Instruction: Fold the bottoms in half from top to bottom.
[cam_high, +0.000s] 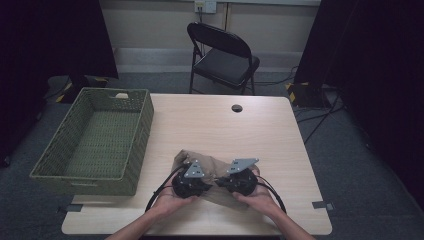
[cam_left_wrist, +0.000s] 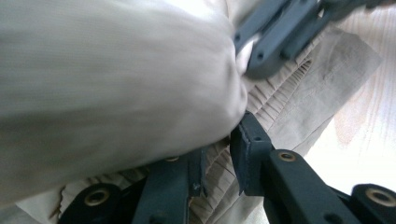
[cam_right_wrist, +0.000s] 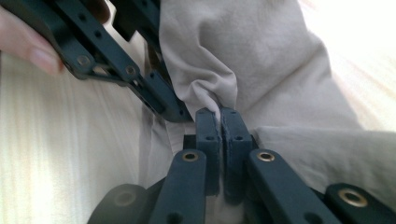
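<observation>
A tan cloth (cam_high: 210, 162) lies crumpled near the table's front edge. Both grippers rest on it side by side, each held in a hand. My left gripper (cam_high: 192, 180) has its jaws close together on a pleated band of the cloth (cam_left_wrist: 280, 107), and a thick fold (cam_left_wrist: 116, 79) bulges over them. In its own view the left gripper (cam_left_wrist: 219, 154) faces the right one (cam_left_wrist: 280, 37). My right gripper (cam_high: 240, 181) is shut on a pinched ridge of cloth (cam_right_wrist: 210, 93); its own view shows the gripper (cam_right_wrist: 220, 116) with pads together. The left gripper (cam_right_wrist: 154, 88) stands just beside that ridge.
A green woven basket (cam_high: 145, 120) sits at the table's left edge. A cable hole (cam_high: 237, 108) is at the table's far side, and a black folding chair (cam_high: 225, 55) stands beyond it. Bare wood (cam_high: 220, 130) stretches between cloth and hole.
</observation>
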